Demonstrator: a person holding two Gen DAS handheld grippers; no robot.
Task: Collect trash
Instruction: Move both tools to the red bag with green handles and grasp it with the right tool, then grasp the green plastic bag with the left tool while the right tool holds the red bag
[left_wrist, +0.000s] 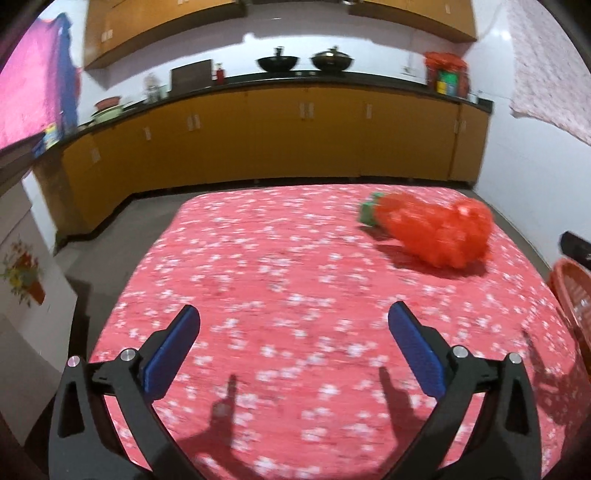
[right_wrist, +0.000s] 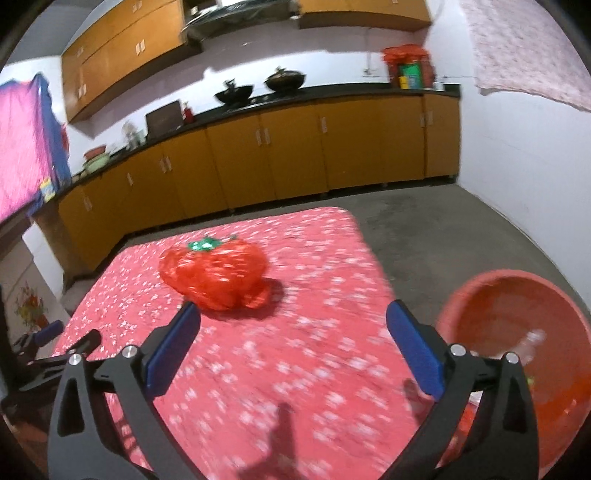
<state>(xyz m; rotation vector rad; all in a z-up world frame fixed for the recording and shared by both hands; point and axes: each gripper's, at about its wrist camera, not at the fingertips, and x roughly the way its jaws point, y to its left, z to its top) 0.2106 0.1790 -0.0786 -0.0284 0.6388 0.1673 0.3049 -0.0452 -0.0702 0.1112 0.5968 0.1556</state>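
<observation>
1. Plainly, the left gripper with black arms and blue padded fingers is hanging released, jaws spread wide, over the lower middle of the red table cloth with small white flower print, and nothing is sitting between the pads.
2. Over in the right part of the left wrist view, a crumpled red plastic bag with a scrap of green foil at one end is lying on the cloth, well apart from the left gripper.
3. At the right edge of that view, a sliver of the round red plastic basket is showing just beside the table.
4. Meanwhile the right gripper is also standing released with its blue pads wide apart and holding nothing.
5. In the right wrist view the red bag is resting on the cloth at centre left, just beyond the left-hand pad; whether they are touching cannot be told.
6. The red basket is filling the lower right of this view, beside the table edge, with something pale and blurred lying inside it.
7. The left gripper is peeking in at the lower left edge.
8. Along the top of both views, yellow-brown cabinets under a dark counter are carrying two black lidded woks.
9. A colourful pack in red wrapping is standing on the counter, but its printing is too blurred to read.
</observation>
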